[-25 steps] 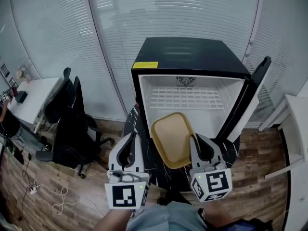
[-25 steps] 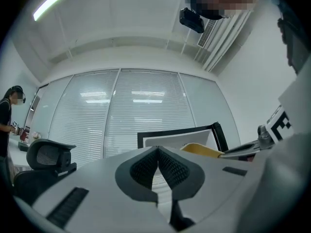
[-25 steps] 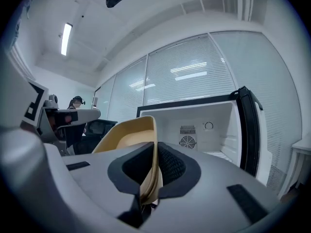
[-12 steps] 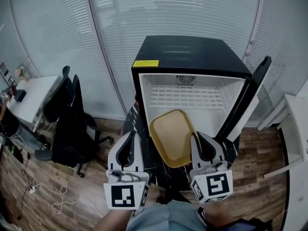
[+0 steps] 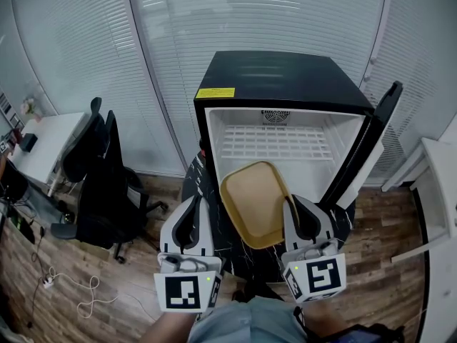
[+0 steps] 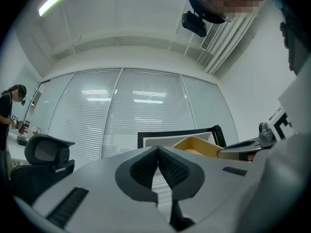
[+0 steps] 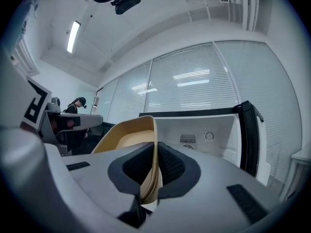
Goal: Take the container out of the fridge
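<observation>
A tan rectangular container (image 5: 255, 203) hangs in front of the open black fridge (image 5: 282, 113), outside its white interior. My right gripper (image 5: 294, 209) is shut on the container's right rim; in the right gripper view the rim (image 7: 154, 149) runs between the two pads. The container (image 6: 199, 146) also shows at the right of the left gripper view. My left gripper (image 5: 191, 209) is to the container's left, jaws shut with nothing between them (image 6: 158, 152). The fridge door (image 5: 371, 145) stands open at the right.
The fridge rests on a dark marbled round table (image 5: 214, 224). A black office chair (image 5: 107, 184) stands at the left, with a white desk (image 5: 43, 145) beyond it. Blinds cover glass walls behind. A white table edge (image 5: 435, 191) is at the right. Wood floor lies below.
The container and my right gripper have shifted slightly left and up. The left gripper has barely moved.
</observation>
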Demonstrator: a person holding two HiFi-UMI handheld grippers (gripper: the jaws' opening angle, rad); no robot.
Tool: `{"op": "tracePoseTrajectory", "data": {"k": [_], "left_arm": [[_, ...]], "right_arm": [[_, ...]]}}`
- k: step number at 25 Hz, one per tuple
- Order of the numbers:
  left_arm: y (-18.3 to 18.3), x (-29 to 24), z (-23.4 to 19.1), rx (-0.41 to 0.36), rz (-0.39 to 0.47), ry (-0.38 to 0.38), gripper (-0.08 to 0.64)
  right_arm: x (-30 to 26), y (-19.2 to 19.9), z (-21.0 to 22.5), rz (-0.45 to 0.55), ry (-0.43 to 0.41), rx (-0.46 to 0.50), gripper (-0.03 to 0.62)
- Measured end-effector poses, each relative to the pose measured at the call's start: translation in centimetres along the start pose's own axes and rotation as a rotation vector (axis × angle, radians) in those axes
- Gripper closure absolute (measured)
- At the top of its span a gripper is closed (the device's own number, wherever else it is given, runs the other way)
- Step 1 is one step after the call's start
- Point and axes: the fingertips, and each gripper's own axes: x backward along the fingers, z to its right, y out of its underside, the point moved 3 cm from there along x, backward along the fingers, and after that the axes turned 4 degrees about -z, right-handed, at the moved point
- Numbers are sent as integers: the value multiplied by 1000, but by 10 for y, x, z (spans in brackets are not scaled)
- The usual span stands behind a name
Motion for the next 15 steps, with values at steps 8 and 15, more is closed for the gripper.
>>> {"op": "tracePoseTrajectory", "data": {"k": [8,15], "left_arm": [[2,0,1,-1,-1,6,546],[1,0,2,-3,3,9,546]], "right_arm": [[0,2,-1,-1,-1,-2,558],[0,1,-1,-2,-1,-2,558]]}}
